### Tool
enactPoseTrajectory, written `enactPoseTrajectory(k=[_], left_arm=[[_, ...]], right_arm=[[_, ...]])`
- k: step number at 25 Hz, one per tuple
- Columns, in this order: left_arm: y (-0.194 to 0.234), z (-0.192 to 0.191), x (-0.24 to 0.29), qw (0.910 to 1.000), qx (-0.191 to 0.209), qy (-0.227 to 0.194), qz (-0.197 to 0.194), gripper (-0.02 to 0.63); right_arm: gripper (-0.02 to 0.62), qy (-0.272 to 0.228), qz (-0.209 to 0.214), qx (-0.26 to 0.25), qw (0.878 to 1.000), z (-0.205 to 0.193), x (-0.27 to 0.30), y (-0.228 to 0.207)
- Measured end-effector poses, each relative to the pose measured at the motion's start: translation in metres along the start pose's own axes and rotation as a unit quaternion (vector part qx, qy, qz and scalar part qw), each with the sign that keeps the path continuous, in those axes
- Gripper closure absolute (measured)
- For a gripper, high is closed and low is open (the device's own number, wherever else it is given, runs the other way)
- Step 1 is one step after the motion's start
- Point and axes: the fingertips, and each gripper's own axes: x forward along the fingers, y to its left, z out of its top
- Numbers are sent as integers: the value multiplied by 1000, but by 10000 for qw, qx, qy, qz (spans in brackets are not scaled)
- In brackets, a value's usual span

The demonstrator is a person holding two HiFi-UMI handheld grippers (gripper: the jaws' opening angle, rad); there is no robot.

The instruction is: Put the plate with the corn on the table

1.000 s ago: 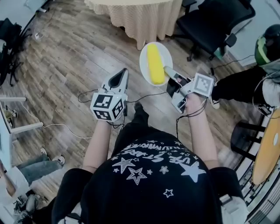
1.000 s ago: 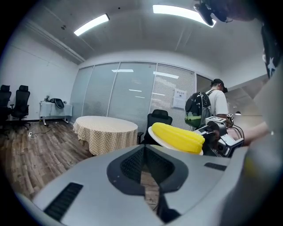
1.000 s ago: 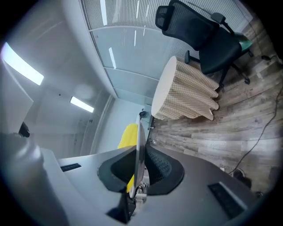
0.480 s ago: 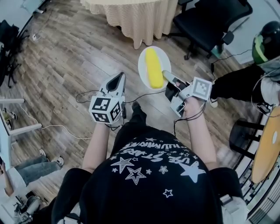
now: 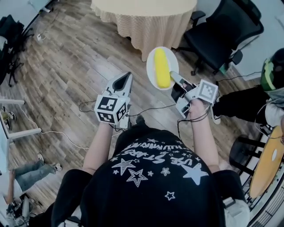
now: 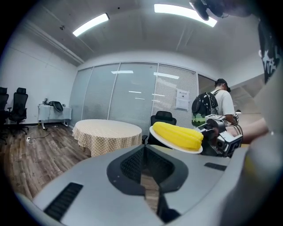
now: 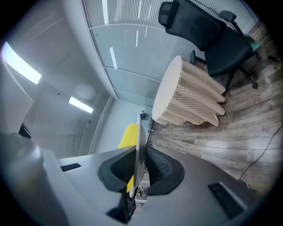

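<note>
A white plate (image 5: 153, 71) carries a yellow corn cob (image 5: 162, 67) and hangs in the air over the wood floor. My right gripper (image 5: 174, 78) is shut on the plate's near rim. In the right gripper view the plate (image 7: 138, 126) stands edge-on between the jaws, with the corn (image 7: 127, 134) behind it. My left gripper (image 5: 127, 78) is shut and holds nothing, a little left of the plate. The left gripper view has the plate (image 6: 170, 142) and corn (image 6: 177, 135) just right of its tips. The round table (image 5: 144, 9) with a checked cloth stands ahead.
A black office chair (image 5: 224, 26) stands right of the table. A seated person (image 5: 270, 75) is at the right edge, and a standing person with a backpack (image 6: 216, 103) is farther off. Cables (image 5: 66, 135) trail over the floor. A white desk leg (image 5: 20, 128) is at the left.
The round table has come closer in the head view. Both grippers and the plate with the corn have moved forward toward it. The grip on the plate is unchanged.
</note>
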Motion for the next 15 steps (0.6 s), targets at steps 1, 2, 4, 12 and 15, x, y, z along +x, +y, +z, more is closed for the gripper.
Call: enactPoseTrajectory(k=[1, 2, 4, 12, 15], left_arm=[[7, 4, 1, 10000, 17, -42, 13, 598], [14, 9, 1, 10000, 24, -87, 39, 598], [29, 15, 3, 9998, 19, -155, 100, 598], [65, 27, 21, 9995, -83, -192, 256, 598], [80, 29, 28, 9991, -91, -209, 370, 598]], right_arm=[[551, -20, 29, -8, 10000, 4, 7, 2], [551, -32, 41, -22, 10000, 7, 13, 4], [551, -48, 26, -39, 10000, 16, 27, 6], [551, -21, -109, 28, 9999, 44, 69, 1], [551, -26, -93, 118, 9999, 53, 82, -9]])
